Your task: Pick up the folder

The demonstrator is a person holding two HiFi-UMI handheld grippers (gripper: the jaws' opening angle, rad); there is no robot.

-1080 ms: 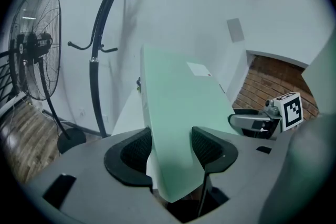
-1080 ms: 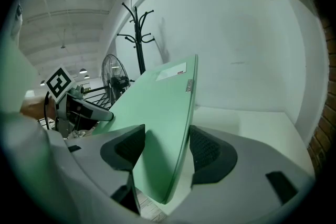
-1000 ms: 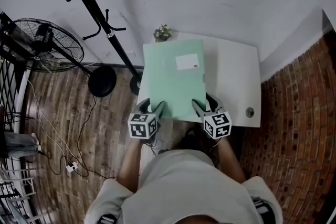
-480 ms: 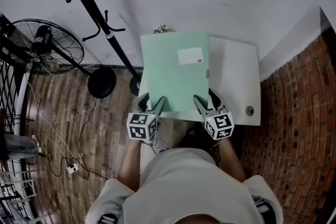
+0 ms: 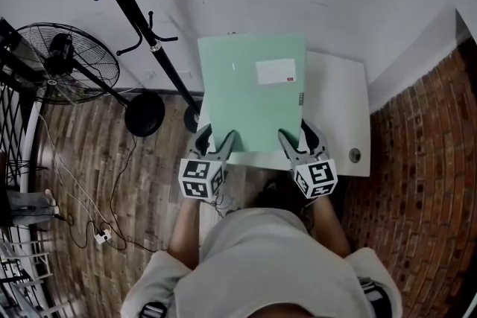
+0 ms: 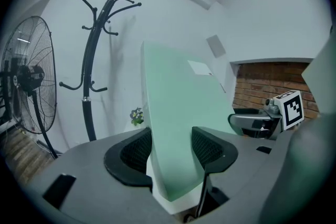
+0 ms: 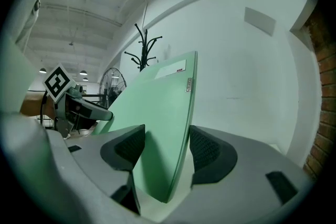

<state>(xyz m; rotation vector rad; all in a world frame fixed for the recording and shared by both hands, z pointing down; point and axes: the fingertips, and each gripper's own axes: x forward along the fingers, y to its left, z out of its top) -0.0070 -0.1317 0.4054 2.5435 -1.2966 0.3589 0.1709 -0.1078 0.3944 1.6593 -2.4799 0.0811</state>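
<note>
**At the near edge: two shallow pinches, plenty of overhang**

Closed down with the left gripper [image 5: 223, 147] onto the green folder [image 5: 250, 97] at its 7 o'clock corner. Jaws narrowed to the cover's thickness, one pad pressed on each face. Same with the right gripper [image 5: 292, 145] at 5 o'clock, biting close to the side edge. Held tilted up and away toward 12, out over the white table [image 5: 339, 115], with the label [image 5: 275, 71] near 1 o'clock.

Could slip: smooth cover, shallow bite, nearly all the sheet out beyond the pads. Likely to sag or peel free if swung fast. Could twist or buckle if raised unevenly or pulled apart between the two grips. Could spill any contents if tipped further; cannot tell whether loaded.

Worth minding the coat stand [image 5: 141, 30] at 10 o'clock and the fan [image 5: 74, 63] at 9. Could catch the far corner on the stand's pole on a leftward swing.
</note>
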